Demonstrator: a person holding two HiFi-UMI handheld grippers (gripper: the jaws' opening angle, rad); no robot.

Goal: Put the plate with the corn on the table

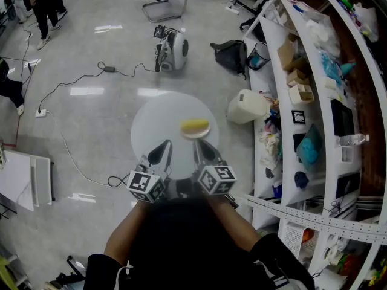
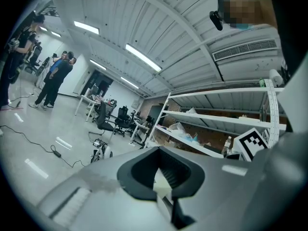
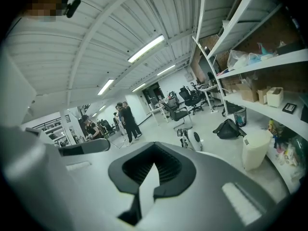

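Note:
In the head view a round white plate [image 1: 163,122] hangs in the air over the grey floor, with a yellow piece of corn [image 1: 195,127] on its right half. My left gripper [image 1: 161,151] grips the plate's near rim on the left and my right gripper [image 1: 202,150] grips it on the right. Both are shut on that rim. A white sliver of the plate rim [image 2: 162,179] shows between the dark jaws in the left gripper view, and the plate rim [image 3: 147,182] shows the same way in the right gripper view. Both gripper cameras tilt up toward the ceiling.
A tall shelf rack [image 1: 314,101] full of clutter runs down the right side. On the floor ahead are a white bin [image 1: 248,106], a black backpack [image 1: 230,56], a small white machine [image 1: 172,48] and cables [image 1: 78,80]. A white panel [image 1: 18,180] lies at the left. People [image 1: 42,5] stand far off.

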